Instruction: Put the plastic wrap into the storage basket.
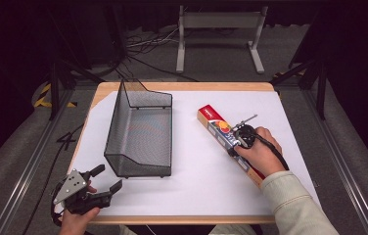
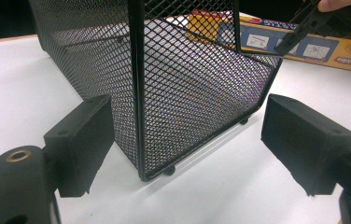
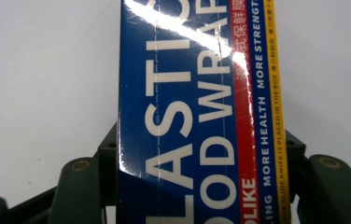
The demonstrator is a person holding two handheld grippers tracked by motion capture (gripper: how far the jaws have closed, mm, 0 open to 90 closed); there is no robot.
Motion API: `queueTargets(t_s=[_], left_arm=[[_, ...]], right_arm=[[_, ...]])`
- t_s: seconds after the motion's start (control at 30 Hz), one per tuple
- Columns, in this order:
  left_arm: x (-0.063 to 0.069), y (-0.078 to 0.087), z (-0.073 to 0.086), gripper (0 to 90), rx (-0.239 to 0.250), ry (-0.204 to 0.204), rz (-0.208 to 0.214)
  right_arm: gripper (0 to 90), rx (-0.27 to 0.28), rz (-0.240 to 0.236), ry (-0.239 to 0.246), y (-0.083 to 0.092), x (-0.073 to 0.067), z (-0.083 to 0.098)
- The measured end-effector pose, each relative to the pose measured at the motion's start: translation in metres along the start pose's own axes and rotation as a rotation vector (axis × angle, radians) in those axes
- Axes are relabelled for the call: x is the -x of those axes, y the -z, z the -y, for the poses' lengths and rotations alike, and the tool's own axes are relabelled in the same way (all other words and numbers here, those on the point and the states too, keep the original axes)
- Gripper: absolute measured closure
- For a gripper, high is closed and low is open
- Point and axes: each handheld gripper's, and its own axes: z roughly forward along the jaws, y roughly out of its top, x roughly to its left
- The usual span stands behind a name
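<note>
Your left gripper [image 1: 104, 179] sits at the near left corner of the table, jaws spread wide with nothing between them, aimed at the near end of the wire basket [image 1: 140, 129]. Through the left gripper view, the two black pads [image 2: 82, 140] frame the basket's near corner, one on each side but well short of touching the mesh. That basket stands on the white sheet [image 1: 196, 181] left of centre, long side running away from you, taller at the far end, and it looks empty. Over on the right, your right hand [image 1: 259, 154] is down on the long box of plastic wrap [image 1: 215, 122], which lies flat on the sheet at a slant, its far end pointing toward the basket's far corner and its near end under your wrist. Your right gripper [image 1: 236, 142] straddles that box about mid-length. Its own view shows the blue, red and yellow printed box [image 3: 197, 116] running straight up between the jaws, both jaws snug against its sides, so you've got it clamped. Box and basket are well apart.
</note>
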Motion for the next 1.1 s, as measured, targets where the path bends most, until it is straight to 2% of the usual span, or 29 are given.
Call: queueTargets(t_s=[0.37,0.57,0.67,0.87,1.1], left_arm=[[-0.001,0.001,0.000,18.1,-0.006,-0.001,-0.004],[-0.001,0.001,0.000,18.1,-0.005,0.000,-0.007],[-0.001,0.001,0.000,18.3,-0.004,0.004,-0.010],[-0.002,0.001,0.000,18.2,-0.004,0.007,-0.006],[-0.003,0.001,0.000,18.2,0.000,0.022,-0.011]], right_arm=[[41.2,-0.009,-0.008,-0.032,0.004,-0.002,-0.004],[41.2,-0.016,-0.010,-0.053,0.013,-0.001,-0.007],[41.1,-0.011,-0.020,-0.092,0.021,-0.001,-0.008],[41.0,-0.008,-0.025,-0.136,0.032,-0.003,-0.012],[41.0,0.008,-0.025,-0.136,0.050,-0.007,-0.018]])
